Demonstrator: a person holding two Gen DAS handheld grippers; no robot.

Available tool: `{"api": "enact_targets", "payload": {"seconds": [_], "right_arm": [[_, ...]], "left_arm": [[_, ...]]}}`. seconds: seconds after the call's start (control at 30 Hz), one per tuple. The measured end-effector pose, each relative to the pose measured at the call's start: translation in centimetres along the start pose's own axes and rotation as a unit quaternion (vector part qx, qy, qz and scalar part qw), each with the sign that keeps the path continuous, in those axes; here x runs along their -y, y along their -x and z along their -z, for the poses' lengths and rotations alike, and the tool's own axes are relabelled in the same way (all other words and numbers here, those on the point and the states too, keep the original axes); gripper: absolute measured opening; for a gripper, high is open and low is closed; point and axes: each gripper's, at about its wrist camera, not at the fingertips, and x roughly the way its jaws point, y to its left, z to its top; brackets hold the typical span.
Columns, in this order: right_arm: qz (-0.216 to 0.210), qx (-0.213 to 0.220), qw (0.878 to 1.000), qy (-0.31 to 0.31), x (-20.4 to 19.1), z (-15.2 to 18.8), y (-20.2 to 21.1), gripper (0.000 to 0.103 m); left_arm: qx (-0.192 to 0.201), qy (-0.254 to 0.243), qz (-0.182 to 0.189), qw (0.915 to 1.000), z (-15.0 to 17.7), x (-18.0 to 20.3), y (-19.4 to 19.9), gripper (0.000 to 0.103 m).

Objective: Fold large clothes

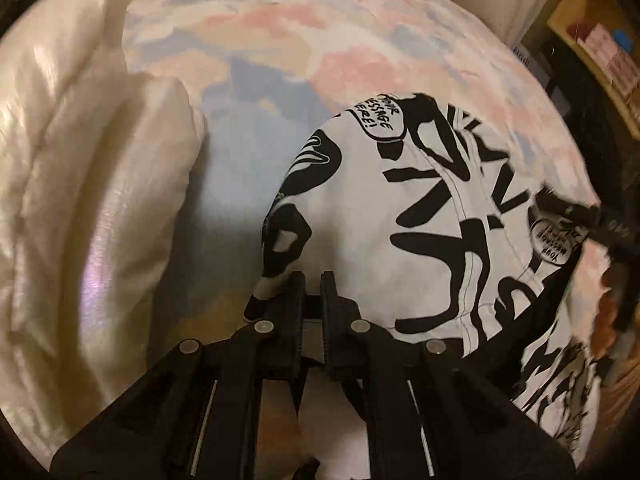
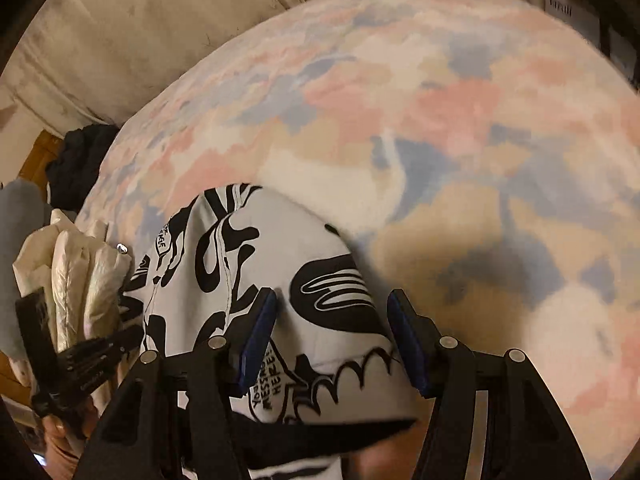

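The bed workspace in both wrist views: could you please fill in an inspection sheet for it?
Surface: bed cover, pastel pink, blue and beige patches.
Job's things: black-and-white printed garment lying on the cover, partly folded.
Clutter: cream quilted bedding bunched beside the garment; dark clothing off the bed edge.
Grippers: left gripper shut, at the garment's edge; right gripper open, jaws astride the garment, pads not pressing.
Cables: nothing seen.
Surroundings: cream upholstered back behind the bed; wooden shelf with boxes.
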Motion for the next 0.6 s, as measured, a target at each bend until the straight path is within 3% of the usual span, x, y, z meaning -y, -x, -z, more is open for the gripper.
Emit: {"api": "enact_targets", "payload": {"seconds": [0.03, 0.07, 0.17, 0.37, 0.6], "right_arm": [[-0.006, -0.002, 1.000, -0.002, 0.0, 0.1, -0.7, 0.032], [-0.007, -0.004, 1.000, 0.000, -0.1, 0.3, -1.0, 0.023], [0.013, 0.020, 0.999, 0.047, -1.7, 1.1, -0.8, 0.010], [0.019, 0.097, 0.985, 0.143, -6.0, 4.5, 4.6, 0.007], [0.001, 0.200, 0.945, 0.260, -9.9, 14.9, 13.7, 0.005]], "left_arm": [[0.007, 0.001, 0.004, 1.0000, 0.0, 0.0, -0.1, 0.005], [0.019, -0.006, 0.004, 0.9998, 0.1, 0.3, 0.0, 0.001], [0.064, -0.057, -0.031, 0.9958, 1.0, 2.3, 0.9, 0.000], [0.124, -0.124, -0.034, 0.9839, 5.2, 4.9, 5.0, 0.000], [0.189, -0.157, -0.009, 0.9693, 13.8, 3.0, 12.3, 0.000]]}}
